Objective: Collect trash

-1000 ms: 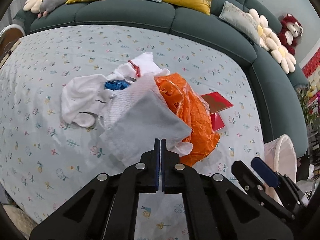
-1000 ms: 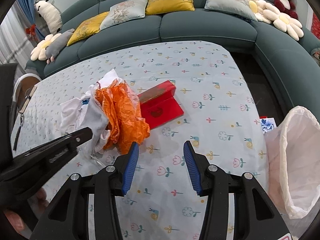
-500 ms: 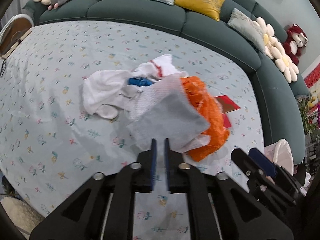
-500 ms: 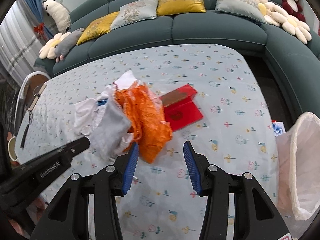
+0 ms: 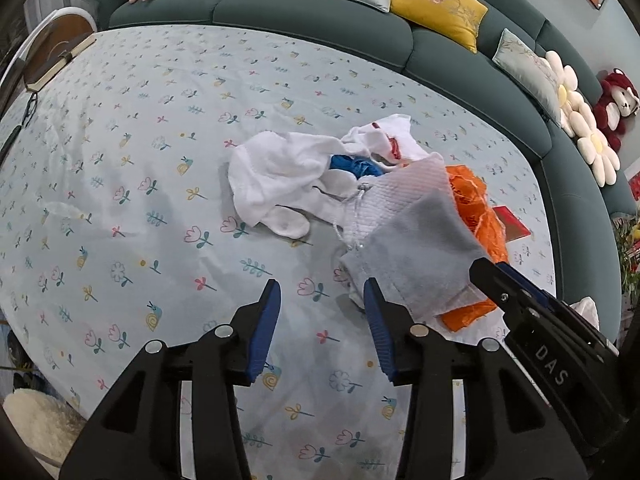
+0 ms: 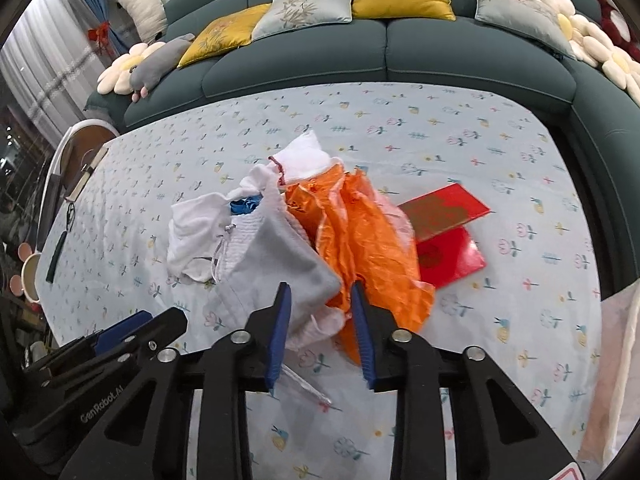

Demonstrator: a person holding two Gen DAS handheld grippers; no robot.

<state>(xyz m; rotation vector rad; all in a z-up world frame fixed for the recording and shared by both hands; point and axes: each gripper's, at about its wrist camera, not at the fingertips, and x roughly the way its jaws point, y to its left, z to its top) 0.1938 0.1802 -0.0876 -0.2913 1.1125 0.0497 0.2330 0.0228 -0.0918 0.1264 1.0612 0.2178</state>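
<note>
**Trash heap sits mid-surface, both claws at its near edge**

Left wrist view: your trash heap (image 5: 384, 216) lies right of centre on the flowered surface (image 5: 132, 184). It is a bundle of white cloth (image 5: 276, 176), a blue scrap (image 5: 352, 165), a grey fabric piece (image 5: 416, 252) and an orange plastic bag (image 5: 476, 216), with a red card (image 5: 514, 222) peeking out behind the orange. Your left claw (image 5: 322, 320) is low in the frame, its jaws opening and nothing between them; the right-hand pad stands just beside the grey fabric's near edge. Your right claw comes in from the lower right, its tip against the grey and orange pieces. A teal sofa (image 5: 320, 20) with cushions curves along the top.

Right wrist view: the same heap (image 6: 304, 240) fills the centre. Your right claw (image 6: 320, 320) is closing, with the lower edge of the grey fabric (image 6: 280, 264) and the orange bag (image 6: 368, 248) between its pads; you cannot tell whether the pads press on them yet. The red card (image 6: 448, 240) lies right of the orange bag. Your left claw's tip shows in the lower left, off the heap. A pale bag (image 6: 616, 360) hangs at the right edge.
</note>
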